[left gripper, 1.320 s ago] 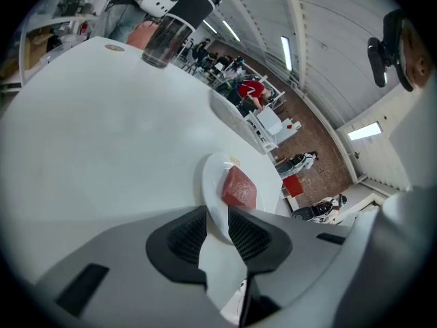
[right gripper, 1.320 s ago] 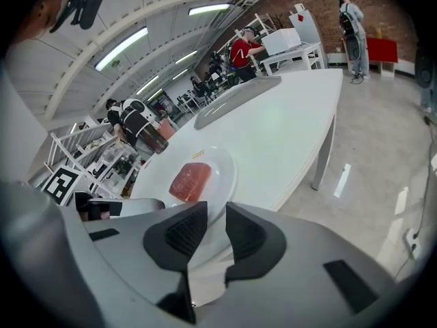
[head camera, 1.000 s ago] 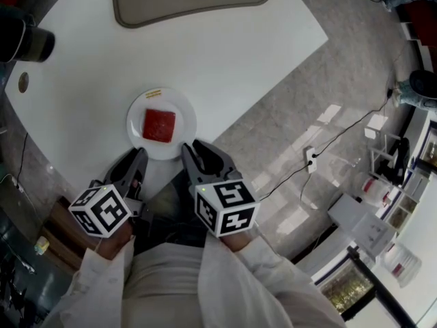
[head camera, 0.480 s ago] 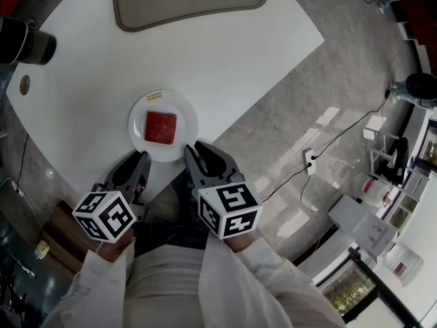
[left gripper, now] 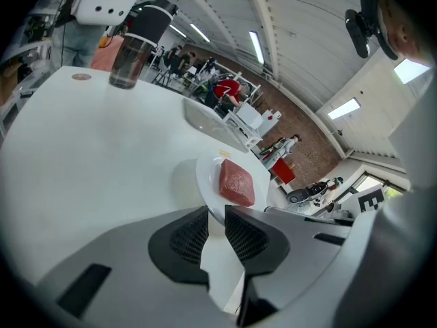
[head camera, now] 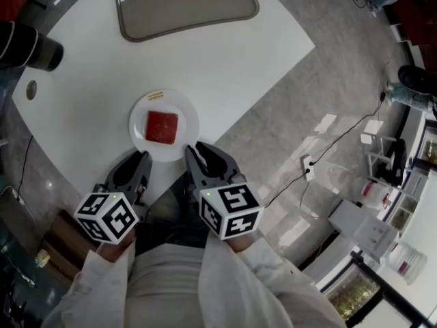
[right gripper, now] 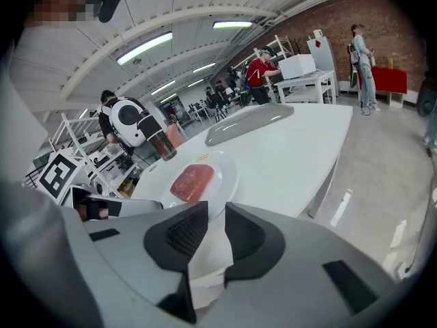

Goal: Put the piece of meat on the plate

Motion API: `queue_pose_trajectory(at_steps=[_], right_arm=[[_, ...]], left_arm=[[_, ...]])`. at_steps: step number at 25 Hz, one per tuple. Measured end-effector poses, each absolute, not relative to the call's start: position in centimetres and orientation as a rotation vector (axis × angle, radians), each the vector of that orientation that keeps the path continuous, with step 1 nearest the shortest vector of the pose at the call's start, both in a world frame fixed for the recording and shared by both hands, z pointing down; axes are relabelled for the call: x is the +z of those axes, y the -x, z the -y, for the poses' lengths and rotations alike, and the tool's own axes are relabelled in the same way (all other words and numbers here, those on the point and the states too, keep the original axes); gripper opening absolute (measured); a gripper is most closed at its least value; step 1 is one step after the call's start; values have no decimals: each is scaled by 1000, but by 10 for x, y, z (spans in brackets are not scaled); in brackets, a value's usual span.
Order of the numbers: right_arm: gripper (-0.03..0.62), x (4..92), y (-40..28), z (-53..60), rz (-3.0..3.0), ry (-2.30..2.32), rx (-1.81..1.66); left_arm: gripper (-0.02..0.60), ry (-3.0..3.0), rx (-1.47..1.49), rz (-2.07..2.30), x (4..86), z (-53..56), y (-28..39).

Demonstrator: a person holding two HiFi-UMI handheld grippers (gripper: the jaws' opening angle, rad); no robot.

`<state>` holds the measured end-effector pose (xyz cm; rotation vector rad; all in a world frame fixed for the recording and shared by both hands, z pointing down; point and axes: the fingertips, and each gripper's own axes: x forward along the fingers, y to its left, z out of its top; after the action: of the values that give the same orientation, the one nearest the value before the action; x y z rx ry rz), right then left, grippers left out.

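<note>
Piece of meat (head camera: pixel 162 127) sits flat in the middle of the white plate (head camera: pixel 186 115), near the front edge of the white table (head camera: pixel 225 53) — placement looks done to me. Left gripper (head camera: pixel 141 157) and right gripper (head camera: pixel 192 147) hang just short of the plate, one on each side, jaws closed to a thin slit with nothing in them. No next move needed beyond keeping clear of the plate rim. Head view alone shows the tray (head camera: pixel 186 2) at the far side; the left gripper view adds a dark glass (left gripper: pixel 126 60) — and the meat's thickness.
</note>
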<state>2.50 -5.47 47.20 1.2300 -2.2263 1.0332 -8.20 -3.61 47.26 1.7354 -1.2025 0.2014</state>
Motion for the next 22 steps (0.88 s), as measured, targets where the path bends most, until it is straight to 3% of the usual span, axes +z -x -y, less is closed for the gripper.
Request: queue_pose_trajectory(at_steps=[22], right_arm=[[84,443,-32,137,2346,-1225,934]], left_arm=[[69,-1825,138,1277,444,113,73]])
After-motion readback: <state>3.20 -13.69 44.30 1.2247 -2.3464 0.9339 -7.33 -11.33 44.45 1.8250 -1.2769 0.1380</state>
